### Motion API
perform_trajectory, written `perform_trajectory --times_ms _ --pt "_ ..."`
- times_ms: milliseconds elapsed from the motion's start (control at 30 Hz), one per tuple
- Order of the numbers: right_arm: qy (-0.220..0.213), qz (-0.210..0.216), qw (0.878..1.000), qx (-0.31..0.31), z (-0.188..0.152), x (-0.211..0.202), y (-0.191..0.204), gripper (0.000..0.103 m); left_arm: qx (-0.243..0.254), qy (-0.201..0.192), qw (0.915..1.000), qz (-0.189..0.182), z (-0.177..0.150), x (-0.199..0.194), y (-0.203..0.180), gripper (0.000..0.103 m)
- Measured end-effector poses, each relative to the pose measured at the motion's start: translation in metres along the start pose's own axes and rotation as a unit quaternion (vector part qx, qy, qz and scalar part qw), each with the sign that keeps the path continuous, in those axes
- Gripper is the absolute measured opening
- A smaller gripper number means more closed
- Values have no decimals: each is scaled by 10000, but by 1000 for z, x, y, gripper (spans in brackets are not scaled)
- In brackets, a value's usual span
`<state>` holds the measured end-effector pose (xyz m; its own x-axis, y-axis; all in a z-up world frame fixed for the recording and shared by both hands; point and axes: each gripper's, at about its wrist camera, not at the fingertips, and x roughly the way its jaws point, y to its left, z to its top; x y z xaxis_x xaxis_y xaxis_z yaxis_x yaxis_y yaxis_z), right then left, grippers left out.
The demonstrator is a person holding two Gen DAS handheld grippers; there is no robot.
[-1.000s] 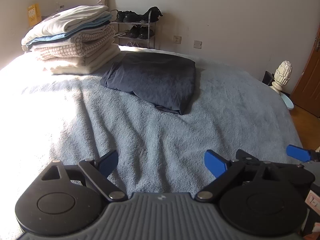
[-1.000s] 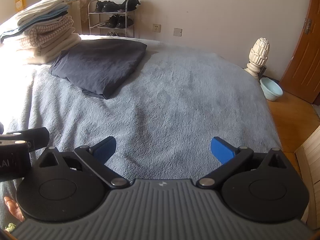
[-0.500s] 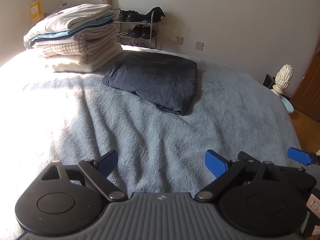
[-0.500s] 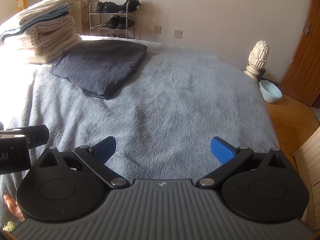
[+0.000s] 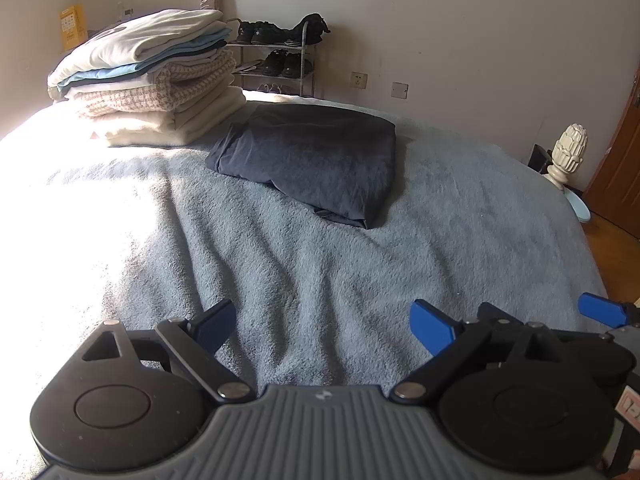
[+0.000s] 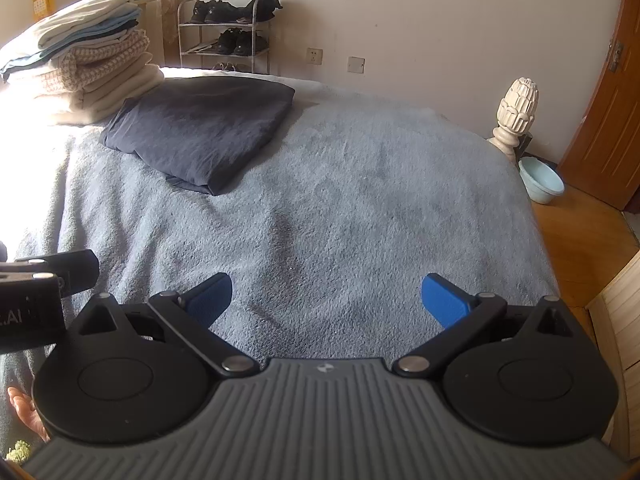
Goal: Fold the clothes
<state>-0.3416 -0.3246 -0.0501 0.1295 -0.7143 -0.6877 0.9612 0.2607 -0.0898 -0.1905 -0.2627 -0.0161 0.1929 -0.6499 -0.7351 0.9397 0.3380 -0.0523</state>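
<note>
A folded dark navy garment [image 5: 316, 160] [image 6: 200, 128] lies flat on the grey-blue blanket [image 5: 320, 264] [image 6: 360, 208] toward the far side of the bed. Beside it to the left stands a stack of folded light clothes [image 5: 156, 80] [image 6: 80, 56]. My left gripper [image 5: 322, 326] hovers open over the near part of the blanket, well short of the garment, with nothing between its blue pads. My right gripper [image 6: 326, 300] is open too and empty, over the blanket to the right of the left one. The right gripper's blue tip [image 5: 600, 312] shows at the left wrist view's right edge.
A shoe rack [image 5: 280, 60] [image 6: 228, 36] stands against the far wall. At the right are a carved white bedpost finial [image 6: 516, 108], a pale blue basin [image 6: 540, 180] on the wooden floor and a brown door [image 6: 612, 100]. Bright sunlight washes out the bed's left side.
Both views have shifted slightly: the garment and stack sit a little further right and lower in frame. Both grippers stay open and empty.
</note>
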Motion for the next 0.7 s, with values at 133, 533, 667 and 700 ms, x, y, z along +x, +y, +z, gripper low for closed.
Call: perform_trajectory --times_ms 133,533,667,700 --pt "17 -8 10000 2 0 1 0 102 -1 4 10000 3 0 0 -1 95" --pt "52 -9 10000 -4 -2 3 0 102 25 42 10000 8 -2 2 -2 95" --pt "66 -12 10000 -18 -3 4 1 102 28 51 10000 14 -2 2 -2 95" --pt "70 -13 10000 -16 -3 4 1 102 30 52 10000 16 -2 2 -2 95"
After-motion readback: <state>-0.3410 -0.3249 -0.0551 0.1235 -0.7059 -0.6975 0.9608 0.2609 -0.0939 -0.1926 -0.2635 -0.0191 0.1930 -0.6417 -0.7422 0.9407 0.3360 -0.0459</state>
